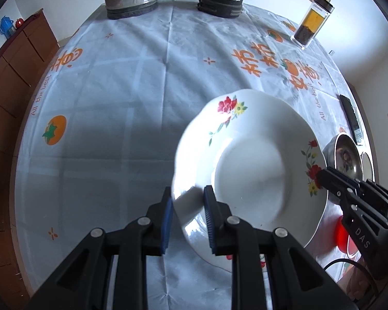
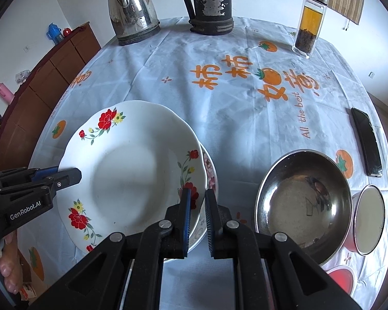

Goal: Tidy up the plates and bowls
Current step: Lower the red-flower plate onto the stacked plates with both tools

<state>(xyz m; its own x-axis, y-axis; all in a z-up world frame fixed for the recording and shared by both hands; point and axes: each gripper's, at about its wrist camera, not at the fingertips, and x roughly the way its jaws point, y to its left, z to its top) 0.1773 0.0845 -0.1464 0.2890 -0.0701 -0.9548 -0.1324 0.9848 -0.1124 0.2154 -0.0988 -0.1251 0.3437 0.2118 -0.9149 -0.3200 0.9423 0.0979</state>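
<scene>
A white plate with red flowers (image 1: 251, 170) (image 2: 132, 170) is held tilted above the tablecloth. My left gripper (image 1: 187, 206) is shut on its left rim; it also shows in the right wrist view (image 2: 67, 177). My right gripper (image 2: 196, 211) is shut on the plate's right rim; it also shows in the left wrist view (image 1: 323, 178). A second patterned plate (image 2: 210, 173) lies under the white plate, mostly hidden. A steel bowl (image 2: 304, 201) (image 1: 345, 155) sits to the right. A white-and-red bowl (image 2: 370, 219) stands beside it.
A steel kettle (image 2: 132, 10), a black kettle (image 2: 209, 2) and a tea bottle (image 2: 309, 23) stand at the table's far edge. A black phone (image 2: 367, 142) lies at the right edge. A brown cabinet (image 2: 44, 93) runs along the left.
</scene>
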